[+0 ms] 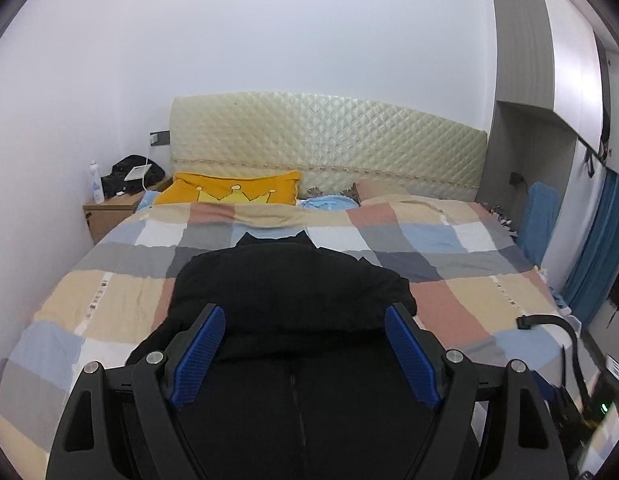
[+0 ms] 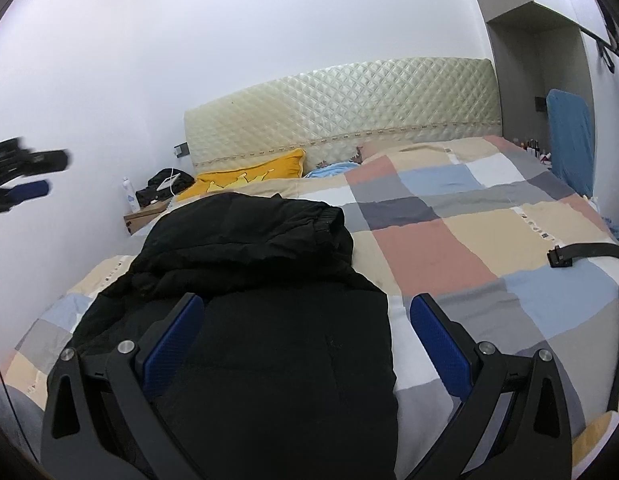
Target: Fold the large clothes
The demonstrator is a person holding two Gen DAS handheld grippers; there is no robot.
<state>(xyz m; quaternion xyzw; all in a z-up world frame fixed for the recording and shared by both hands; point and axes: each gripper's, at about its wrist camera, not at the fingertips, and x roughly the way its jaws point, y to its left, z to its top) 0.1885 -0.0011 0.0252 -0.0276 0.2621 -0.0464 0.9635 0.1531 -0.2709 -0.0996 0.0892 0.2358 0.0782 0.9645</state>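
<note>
A large black padded jacket [image 1: 293, 300] lies on the checked bedspread [image 1: 461, 304], its upper part folded back over its lower part. My left gripper [image 1: 305, 320] is open above the jacket's near part, blue pads [image 1: 201, 356] wide apart, holding nothing. In the right wrist view the jacket [image 2: 249, 280] lies left of centre on the bedspread [image 2: 449, 248]. My right gripper [image 2: 305, 312] is open over the jacket's right edge, empty. The left gripper also shows, blurred, at the far left of the right wrist view [image 2: 25, 180].
A quilted cream headboard [image 1: 329, 140] and a yellow pillow [image 1: 229, 192] are at the bed's far end. A bedside table [image 1: 109, 212] with a bottle and dark items stands at left. A wardrobe [image 1: 549, 80] and blue cloth [image 1: 539, 220] are right. A black strap [image 2: 581, 256] lies on the bed's right.
</note>
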